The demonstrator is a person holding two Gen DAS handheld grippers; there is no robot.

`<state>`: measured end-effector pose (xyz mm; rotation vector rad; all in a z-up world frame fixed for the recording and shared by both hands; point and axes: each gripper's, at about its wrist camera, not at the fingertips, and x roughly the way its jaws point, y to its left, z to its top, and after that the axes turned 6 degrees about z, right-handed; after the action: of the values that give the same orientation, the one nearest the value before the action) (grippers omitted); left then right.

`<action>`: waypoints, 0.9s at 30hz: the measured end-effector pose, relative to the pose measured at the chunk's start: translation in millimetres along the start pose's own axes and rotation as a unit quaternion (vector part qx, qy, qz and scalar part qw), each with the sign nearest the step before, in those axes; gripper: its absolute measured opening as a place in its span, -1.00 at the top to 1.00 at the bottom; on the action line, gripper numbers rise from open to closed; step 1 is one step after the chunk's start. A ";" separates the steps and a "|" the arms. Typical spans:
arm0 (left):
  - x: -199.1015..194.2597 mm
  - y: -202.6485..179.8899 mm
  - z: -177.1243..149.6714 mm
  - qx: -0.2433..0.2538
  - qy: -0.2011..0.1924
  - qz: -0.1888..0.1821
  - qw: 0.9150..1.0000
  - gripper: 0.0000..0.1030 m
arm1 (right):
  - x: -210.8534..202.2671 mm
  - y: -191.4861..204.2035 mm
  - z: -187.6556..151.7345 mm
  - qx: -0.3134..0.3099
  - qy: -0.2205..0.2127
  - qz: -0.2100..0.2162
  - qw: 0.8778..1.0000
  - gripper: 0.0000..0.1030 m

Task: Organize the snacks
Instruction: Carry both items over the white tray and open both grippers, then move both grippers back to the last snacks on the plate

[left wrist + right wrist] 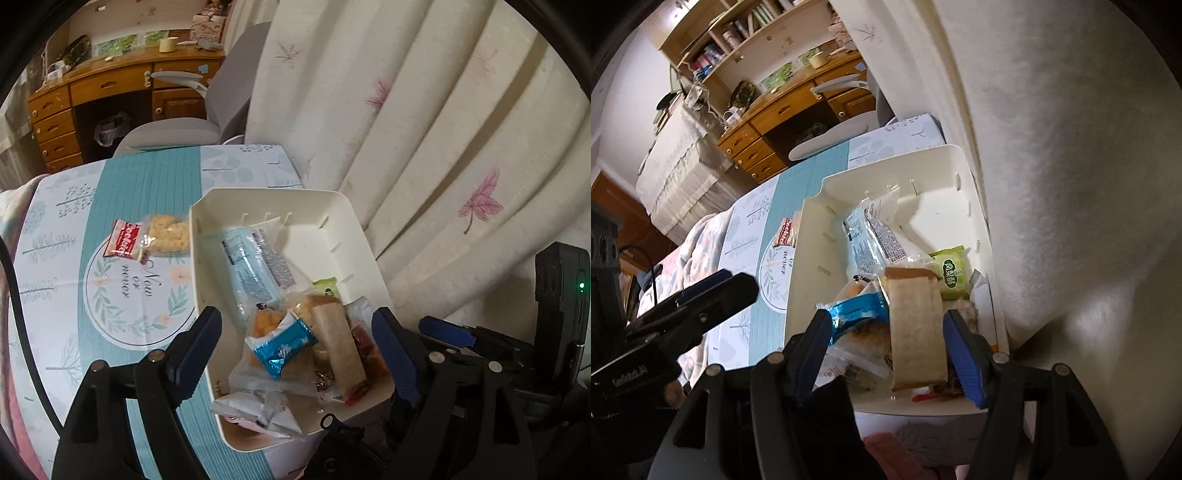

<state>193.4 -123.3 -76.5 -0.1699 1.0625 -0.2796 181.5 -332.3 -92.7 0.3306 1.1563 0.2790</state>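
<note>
Snacks fill a cream plastic bin [354,221], a smooth rectangular tub with rounded corners and small slots along its inner walls, standing on the bench [147,184] in the centre of both views. The bench wears a matte cloth printed with teal stripes, pale trees and a round leafy wreath. Inside the bin lies a long pale-blue film pouch [247,269] with printed panels, crinkled and glossy. Toward the lower part of the frame sits a shiny blue foil packet [282,349] over an orange-toned snack in clear wrap, beside a flat tan bar [341,347] in dull paper-like wrap. A small lime-green square packet [951,275] rests against the bin's right wall. A white crumpled wrapper [258,410] hangs over the near rim.

Outside the bin, just beside its left wall, a clear bag of pale crunchy pieces with a red "Cookie" label [155,238] lies on the cloth.

Left gripper [301,354] hovers over the bin's near end, its blue-padded jaws standing apart with nothing pressed between them. Right gripper [886,354] hangs over the same end; its jaws are apart too, flanking the tan bar without pinching it, as far as the view shows.

Cream curtain [443,129], heavily folded and stitched with pink leaves, fills the right side.
</note>
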 end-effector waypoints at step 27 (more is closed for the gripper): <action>-53.8 143.5 -19.8 -0.029 0.038 0.060 0.997 -0.60 | 32.0 99.6 -34.9 0.073 -0.033 0.029 0.996 -0.39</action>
<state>172.2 29.8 -80.0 -0.1472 1.1521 -0.1480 156.8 -224.9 -93.1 0.5001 1.1055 0.2334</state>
